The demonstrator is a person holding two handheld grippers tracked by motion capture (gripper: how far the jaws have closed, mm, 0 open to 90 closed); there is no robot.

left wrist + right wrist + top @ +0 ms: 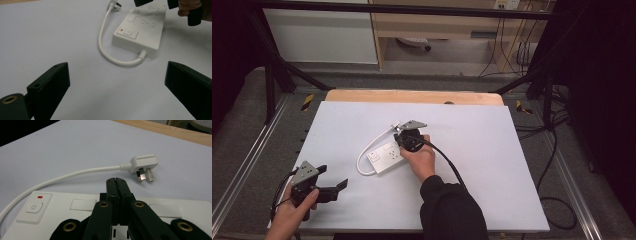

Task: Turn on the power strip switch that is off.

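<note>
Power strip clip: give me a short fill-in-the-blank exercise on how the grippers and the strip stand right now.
1. The right gripper hangs over the white power strip with its jaws ____.
2. The left gripper has its jaws ____, away from the strip.
3. The plug lies on the table with its prongs ____.

Missing words: shut; open; bare

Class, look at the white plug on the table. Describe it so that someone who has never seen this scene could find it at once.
Start at the white table; near its middle lies a white power strip. Follow its white cord as it loops out from the strip's switch end to the plug, lying on the table just beyond the right gripper. It alone shows bare metal pins.
</note>
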